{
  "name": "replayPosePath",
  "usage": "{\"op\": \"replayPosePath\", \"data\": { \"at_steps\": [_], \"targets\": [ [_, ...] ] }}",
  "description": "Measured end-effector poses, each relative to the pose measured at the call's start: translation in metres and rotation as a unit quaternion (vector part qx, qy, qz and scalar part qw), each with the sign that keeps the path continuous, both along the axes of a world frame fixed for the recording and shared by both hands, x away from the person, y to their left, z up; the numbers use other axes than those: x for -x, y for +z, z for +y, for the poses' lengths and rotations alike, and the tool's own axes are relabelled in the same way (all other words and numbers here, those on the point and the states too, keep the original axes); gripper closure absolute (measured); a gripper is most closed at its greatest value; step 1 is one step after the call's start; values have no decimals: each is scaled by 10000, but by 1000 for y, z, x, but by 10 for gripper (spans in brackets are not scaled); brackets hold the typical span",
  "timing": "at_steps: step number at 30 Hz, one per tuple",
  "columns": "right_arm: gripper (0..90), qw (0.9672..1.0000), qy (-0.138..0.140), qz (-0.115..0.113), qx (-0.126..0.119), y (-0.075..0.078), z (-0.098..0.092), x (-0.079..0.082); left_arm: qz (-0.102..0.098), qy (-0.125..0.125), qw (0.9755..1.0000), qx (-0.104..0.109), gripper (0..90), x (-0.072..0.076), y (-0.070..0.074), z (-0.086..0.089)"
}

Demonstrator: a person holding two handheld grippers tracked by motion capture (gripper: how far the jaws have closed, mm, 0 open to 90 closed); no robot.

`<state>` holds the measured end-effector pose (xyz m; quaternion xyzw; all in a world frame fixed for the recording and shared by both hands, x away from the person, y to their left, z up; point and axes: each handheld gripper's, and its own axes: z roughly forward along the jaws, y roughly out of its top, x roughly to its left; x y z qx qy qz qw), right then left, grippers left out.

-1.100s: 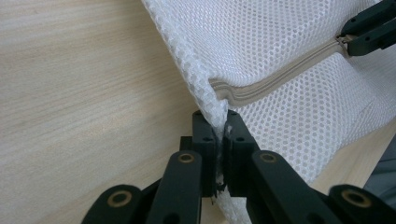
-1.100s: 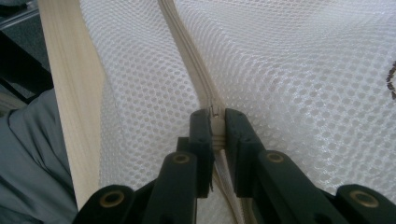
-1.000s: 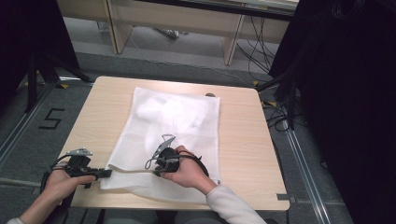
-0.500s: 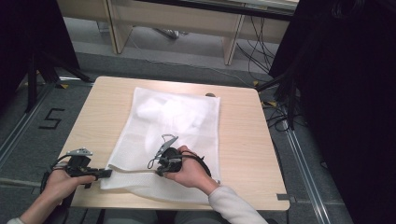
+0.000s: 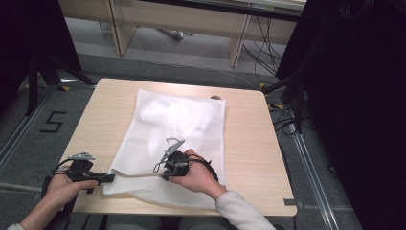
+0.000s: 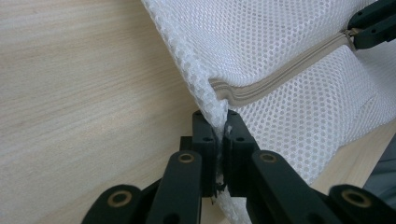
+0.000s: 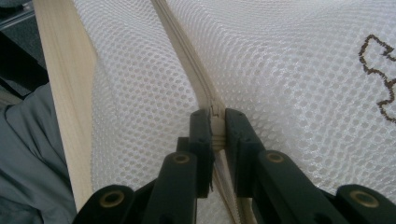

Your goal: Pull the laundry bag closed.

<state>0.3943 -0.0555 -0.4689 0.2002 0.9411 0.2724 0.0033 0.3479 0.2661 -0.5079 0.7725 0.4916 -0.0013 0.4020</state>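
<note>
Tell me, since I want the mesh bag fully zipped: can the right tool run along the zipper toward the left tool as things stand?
Probably yes. The right tool grips the zipper, the left tool pins the mesh bag edge, and nothing lies between them.

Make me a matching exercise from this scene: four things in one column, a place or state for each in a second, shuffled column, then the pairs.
Things:
1. left gripper
2. right gripper
3. mesh bag
4. table

Places or states:
A. light wood, lying under everything else
B. shut on the zipper
C. white, spread flat
D. shut on the bag's corner edge, beside the zipper's end

Pairs: 1-D, 2-B, 3-C, 4-A
</note>
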Motion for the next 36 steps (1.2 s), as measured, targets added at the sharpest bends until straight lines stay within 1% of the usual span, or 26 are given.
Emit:
{"op": "replayPosePath", "data": {
  "at_steps": [4,6,13,16,20,23,28,32,36],
  "targets": [
    [827,10000,-7,32,13,0,-2,-1,-11,3,10000,-8,848,0,0,0],
    [826,10000,-17,4,27,1,-4,-1,-2,3,10000,4,848,0,0,0],
    [827,10000,-37,17,12,1,-7,-1,-7,7,10000,-7,848,0,0,0],
    [826,10000,-57,52,24,1,-8,-1,-5,34,10000,27,848,0,0,0],
    [826,10000,-71,23,29,1,-11,-2,-6,6,10000,-2,848,0,0,0],
    [827,10000,-69,64,16,1,-13,-1,-4,-1,10000,-7,848,0,0,0],
    [826,9999,-97,38,53,0,-15,-2,-3,5,10000,-5,848,0,0,0],
    [827,9999,-110,75,35,1,-17,-2,-2,4,10000,-1,848,0,0,0],
    [826,9999,-119,40,52,0,-18,-1,0,5,10000,-4,848,0,0,0]
  ]
}}
